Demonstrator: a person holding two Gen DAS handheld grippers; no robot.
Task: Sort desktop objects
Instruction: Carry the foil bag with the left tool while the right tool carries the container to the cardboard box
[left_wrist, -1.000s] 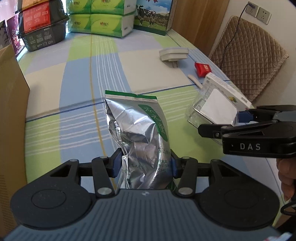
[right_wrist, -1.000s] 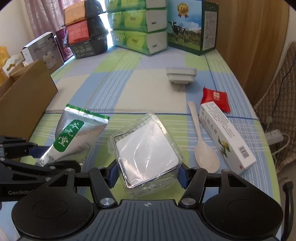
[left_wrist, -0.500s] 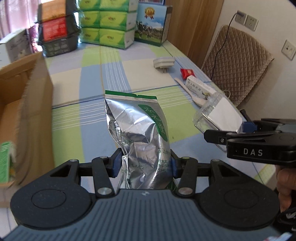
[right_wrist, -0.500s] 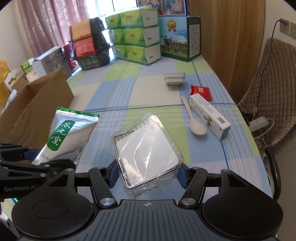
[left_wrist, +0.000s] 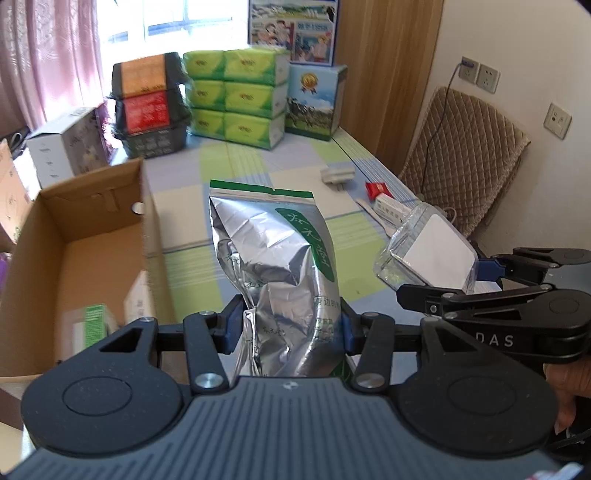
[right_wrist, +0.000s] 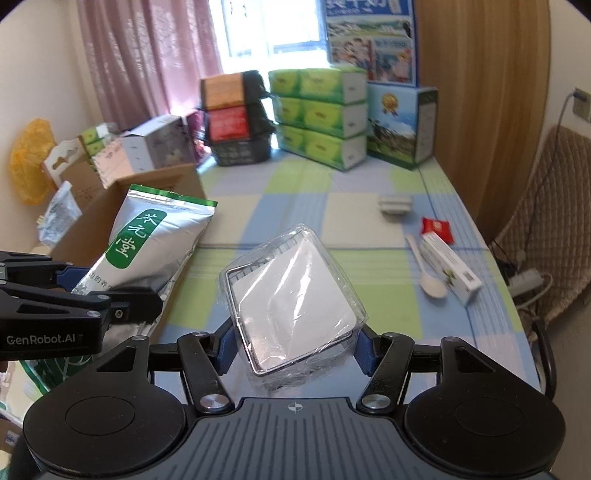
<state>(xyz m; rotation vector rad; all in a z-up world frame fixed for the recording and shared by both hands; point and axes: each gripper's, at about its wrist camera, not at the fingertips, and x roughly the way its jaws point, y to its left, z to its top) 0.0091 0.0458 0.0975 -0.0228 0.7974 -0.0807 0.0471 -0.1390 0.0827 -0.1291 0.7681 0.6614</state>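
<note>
Left gripper (left_wrist: 290, 328) clamped on a silver pouch (left_wrist: 275, 258), beside an open carton (left_wrist: 85, 236); right gripper (right_wrist: 293, 345) clamped on a clear box (right_wrist: 291, 299), both above the table (right_wrist: 295, 206).

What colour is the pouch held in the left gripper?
Silver foil pouch with a green top edge and green label bearing white characters; clearest in the right wrist view.
</note>
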